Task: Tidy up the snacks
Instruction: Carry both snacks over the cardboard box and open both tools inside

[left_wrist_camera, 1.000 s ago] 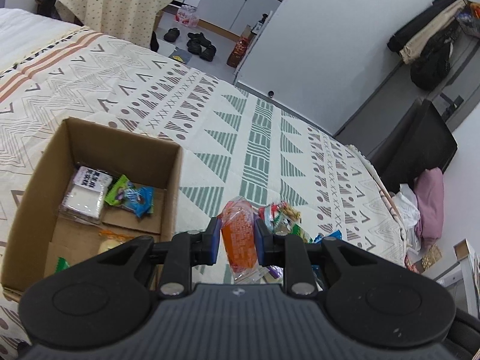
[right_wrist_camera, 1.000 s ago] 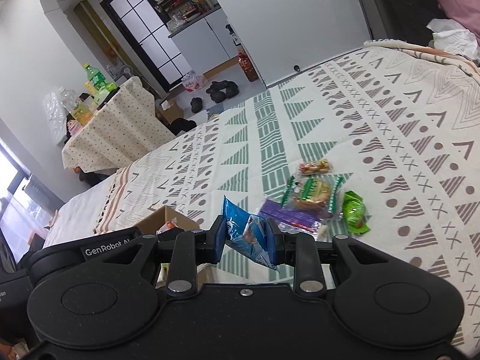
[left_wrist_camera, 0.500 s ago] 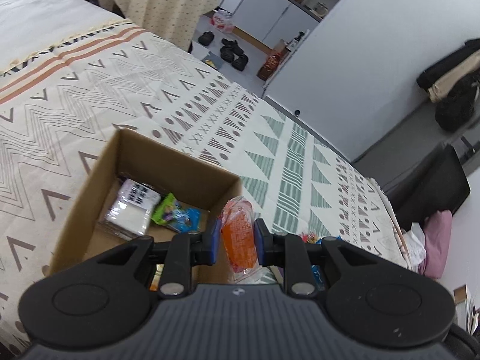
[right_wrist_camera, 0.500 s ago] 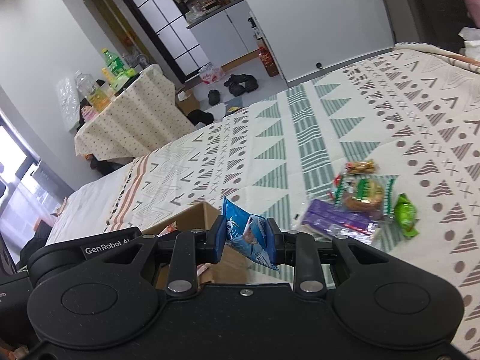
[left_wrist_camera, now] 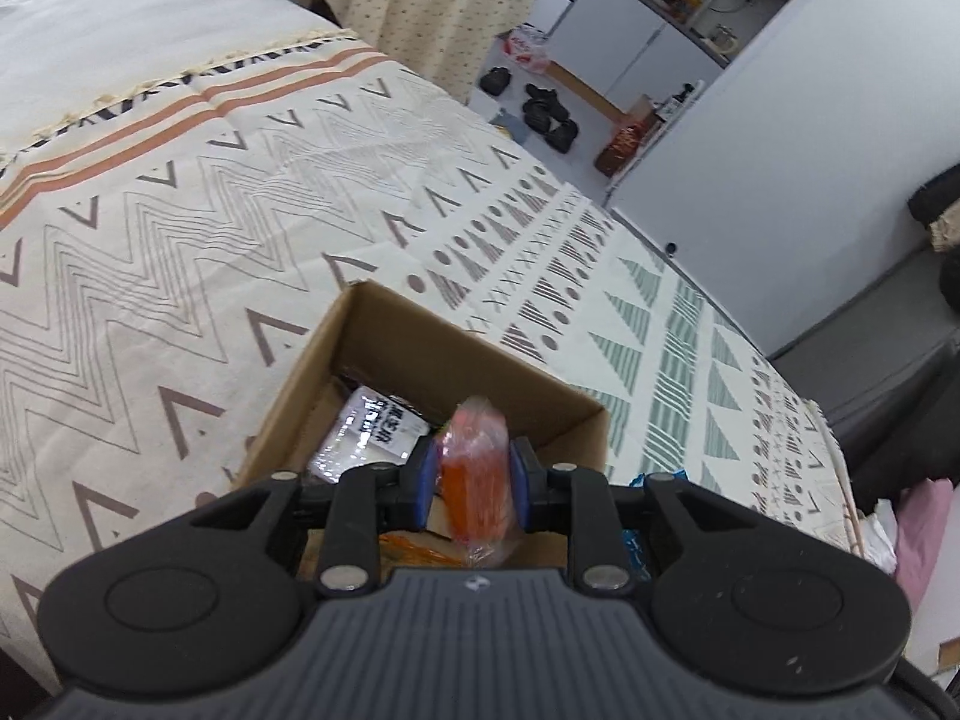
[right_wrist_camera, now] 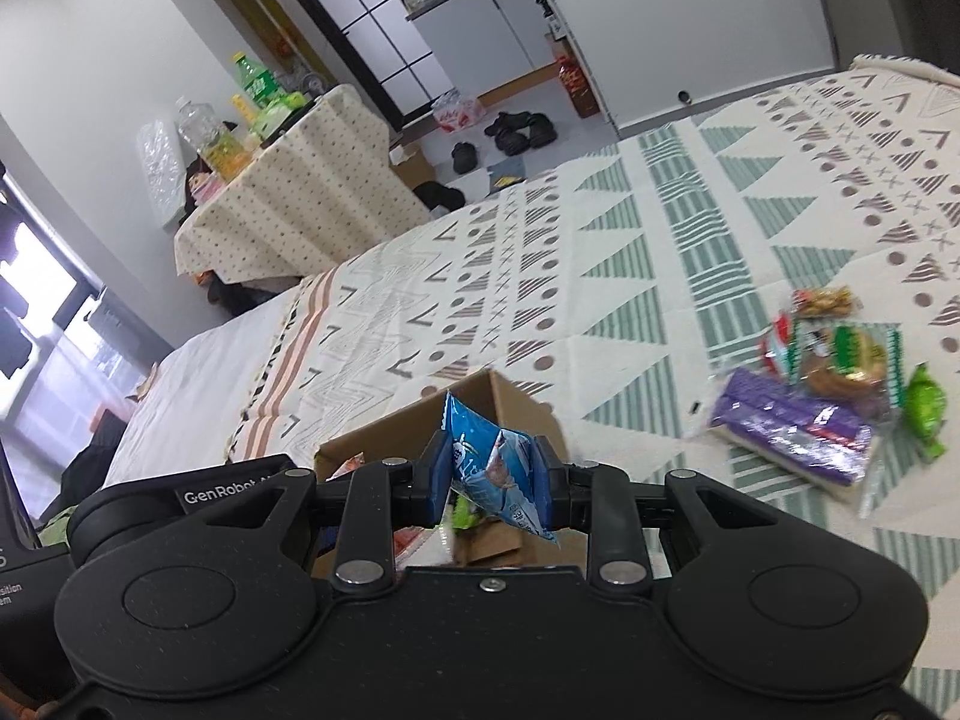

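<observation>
My left gripper (left_wrist_camera: 471, 483) is shut on an orange snack packet (left_wrist_camera: 477, 468) and holds it over the open cardboard box (left_wrist_camera: 384, 324) on the bed. A white packet (left_wrist_camera: 375, 435) lies inside the box. My right gripper (right_wrist_camera: 493, 480) is shut on a blue snack packet (right_wrist_camera: 495, 471) and holds it over the same box's corner (right_wrist_camera: 504, 399). Several loose snacks lie on the blanket to the right: a purple packet (right_wrist_camera: 792, 429), a round biscuit pack (right_wrist_camera: 840, 360) and a green candy (right_wrist_camera: 924, 405).
The box sits on a patterned blanket (left_wrist_camera: 180, 240) covering the bed. Beyond the bed's far edge are shoes on the floor (right_wrist_camera: 516, 129) and a cloth-covered table with bottles (right_wrist_camera: 288, 180). A dark chair and pink cloth (left_wrist_camera: 918, 528) stand off the bed's right edge.
Both grippers have moved left with their packets, from beside the loose snack pile to over the cardboard box. The box now sits right under both grippers.
</observation>
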The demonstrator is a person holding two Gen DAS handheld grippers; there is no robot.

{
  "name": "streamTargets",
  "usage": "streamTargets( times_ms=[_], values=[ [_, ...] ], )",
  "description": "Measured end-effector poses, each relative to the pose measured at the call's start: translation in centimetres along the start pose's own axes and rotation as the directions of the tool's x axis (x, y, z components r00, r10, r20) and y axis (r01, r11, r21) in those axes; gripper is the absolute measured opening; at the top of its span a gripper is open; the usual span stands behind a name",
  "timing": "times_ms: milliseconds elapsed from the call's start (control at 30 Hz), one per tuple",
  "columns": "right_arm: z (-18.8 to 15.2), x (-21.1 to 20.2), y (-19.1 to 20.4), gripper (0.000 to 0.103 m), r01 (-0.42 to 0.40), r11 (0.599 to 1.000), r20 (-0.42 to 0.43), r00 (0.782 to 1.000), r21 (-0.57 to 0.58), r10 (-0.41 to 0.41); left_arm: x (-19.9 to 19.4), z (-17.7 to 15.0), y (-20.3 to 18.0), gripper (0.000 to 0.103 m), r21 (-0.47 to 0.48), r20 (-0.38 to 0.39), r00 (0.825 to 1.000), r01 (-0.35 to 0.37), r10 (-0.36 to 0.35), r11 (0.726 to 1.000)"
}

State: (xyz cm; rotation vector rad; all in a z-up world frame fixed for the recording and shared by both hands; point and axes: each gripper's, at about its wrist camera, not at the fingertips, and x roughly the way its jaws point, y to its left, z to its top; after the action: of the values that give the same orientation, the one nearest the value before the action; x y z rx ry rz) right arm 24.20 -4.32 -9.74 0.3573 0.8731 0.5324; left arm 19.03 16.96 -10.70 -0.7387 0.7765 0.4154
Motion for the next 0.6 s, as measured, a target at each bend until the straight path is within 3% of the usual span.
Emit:
streamTargets(
  times_ms=[200,600],
  values=[
    [-0.1,1.2,0.2,0.028,-0.021,1.000,-0.027,0.999,0.019,0.021,0.4,-0.3,-0.2,0.030,0.007,-0.019,0.999,-0.035,0.035,0.999],
    [0.3,0.3,-0.9,0.041,-0.031,0.998,-0.016,0.999,0.049,0.032,0.1,-1.0,-1.5,0.071,0.034,-0.001,0.998,-0.064,0.064,0.997]
  ],
)
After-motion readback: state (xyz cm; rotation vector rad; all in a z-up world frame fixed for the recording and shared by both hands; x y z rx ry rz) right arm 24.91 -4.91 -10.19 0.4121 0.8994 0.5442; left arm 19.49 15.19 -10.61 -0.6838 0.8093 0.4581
